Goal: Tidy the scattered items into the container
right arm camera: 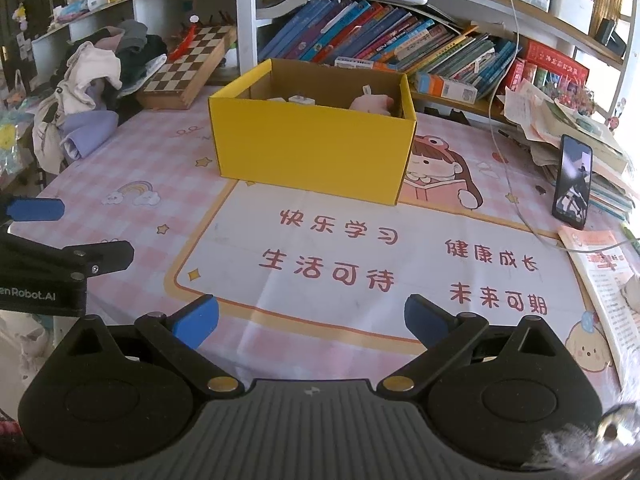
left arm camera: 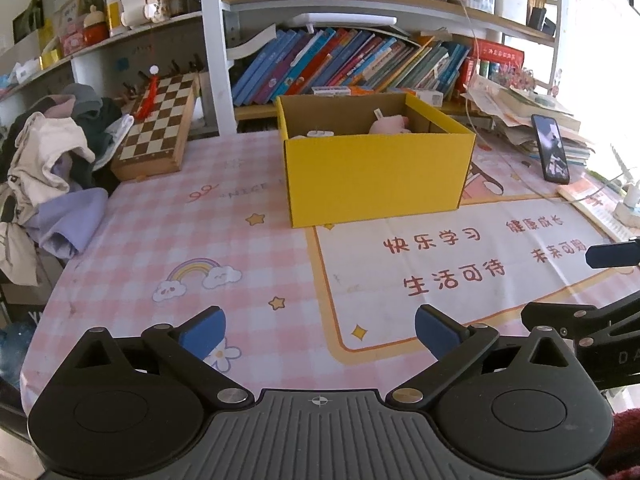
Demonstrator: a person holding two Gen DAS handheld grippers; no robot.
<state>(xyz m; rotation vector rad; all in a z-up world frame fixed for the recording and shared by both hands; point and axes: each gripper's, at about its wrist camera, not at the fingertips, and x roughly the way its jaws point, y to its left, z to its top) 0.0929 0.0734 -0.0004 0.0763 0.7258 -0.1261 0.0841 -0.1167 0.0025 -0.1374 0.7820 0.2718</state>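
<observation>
A yellow cardboard box (left arm camera: 376,176) stands open on the pink checked tablecloth; it also shows in the right wrist view (right arm camera: 312,152). Inside it lie a pink plush toy (left arm camera: 390,124) (right arm camera: 370,102) and a white charger plug (left arm camera: 320,133) (right arm camera: 300,100). My left gripper (left arm camera: 320,334) is open and empty, low over the cloth in front of the box. My right gripper (right arm camera: 310,318) is open and empty, also in front of the box. Each gripper shows at the edge of the other's view, the right one (left arm camera: 612,254) and the left one (right arm camera: 36,209).
A chessboard (left arm camera: 158,128) and a pile of clothes (left arm camera: 52,160) sit at the back left. A propped phone (right arm camera: 572,184), a cable, stacked papers and a booklet (right arm camera: 604,280) sit at the right. Bookshelves (left arm camera: 344,64) stand behind the box.
</observation>
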